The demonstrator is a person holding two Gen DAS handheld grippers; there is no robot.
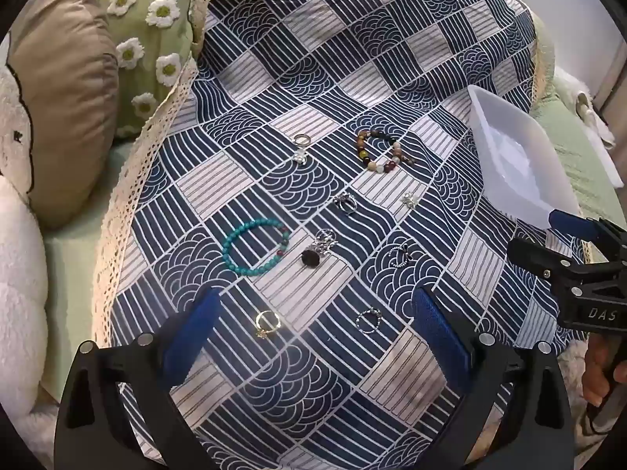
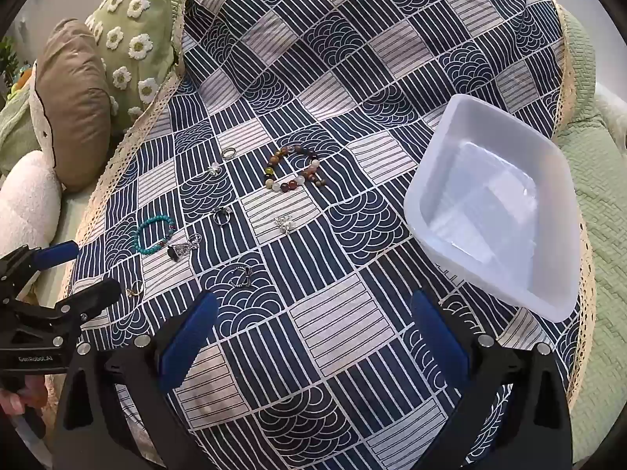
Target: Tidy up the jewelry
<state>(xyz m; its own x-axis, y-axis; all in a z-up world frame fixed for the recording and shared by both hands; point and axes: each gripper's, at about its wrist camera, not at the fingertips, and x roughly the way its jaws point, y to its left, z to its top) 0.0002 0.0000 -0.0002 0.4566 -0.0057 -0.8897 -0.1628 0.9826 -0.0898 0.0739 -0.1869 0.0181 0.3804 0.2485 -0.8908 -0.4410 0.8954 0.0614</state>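
Translucent plastic tray (image 2: pixel 439 180) lies empty at the cloth's (image 2: pixel 352 78) right edge; turquoise bracelet (image 1: pixel 254 250), mixed-bead bracelet (image 2: pixel 294 172) and rings remain scattered on the cloth. Left gripper (image 1: pixel 313 329) and right gripper (image 2: pixel 309 329) hover released, nothing sorted yet.

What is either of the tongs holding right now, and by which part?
Nothing: the left tongs and right tongs are both open and empty.

Cloth (image 2: pixel 313 333): matt woven cotton, cream lace edging. Tray (image 2: pixel 462 117): translucent white plastic, smooth, faintly glossy. Turquoise bracelet (image 1: pixel 254 248): polished beads. Mixed bracelet (image 1: pixel 378 150): glossy stone-like beads. Rings (image 1: pixel 268 321): shiny metal. Daisy cushion (image 1: pixel 153 39): matt green fabric, tufted flowers.
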